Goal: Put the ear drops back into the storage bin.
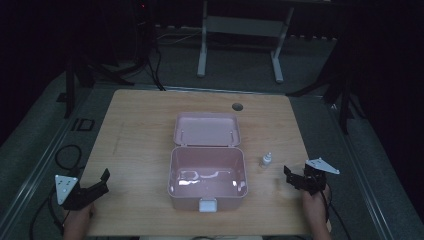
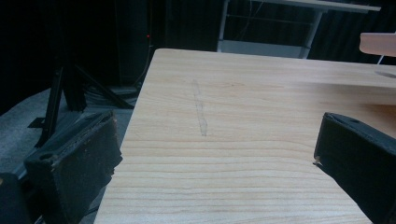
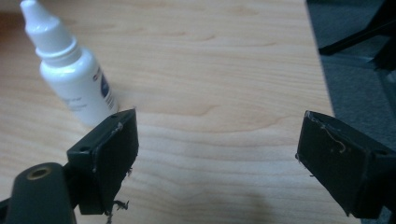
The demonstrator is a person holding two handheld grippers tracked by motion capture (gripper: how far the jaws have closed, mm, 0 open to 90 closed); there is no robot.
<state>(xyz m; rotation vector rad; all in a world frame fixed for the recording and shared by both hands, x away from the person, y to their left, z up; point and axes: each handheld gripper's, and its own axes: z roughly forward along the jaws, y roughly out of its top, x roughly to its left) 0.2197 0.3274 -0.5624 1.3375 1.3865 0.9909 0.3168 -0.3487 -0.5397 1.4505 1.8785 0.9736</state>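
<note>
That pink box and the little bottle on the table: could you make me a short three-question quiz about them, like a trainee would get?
1. True or false: the lid of the pink box stands shut.
2. Which gripper is nearer the small white bottle: A) left gripper B) right gripper?
3. Fill in: the bottle stands upright on the wooden table, to the ___ of the box in the high view.

Key
1. False: the lid lies folded back, and the box is open.
2. B: in the right gripper view the bottle stands just past one of its open jaws, not between them.
3. Right.
</note>
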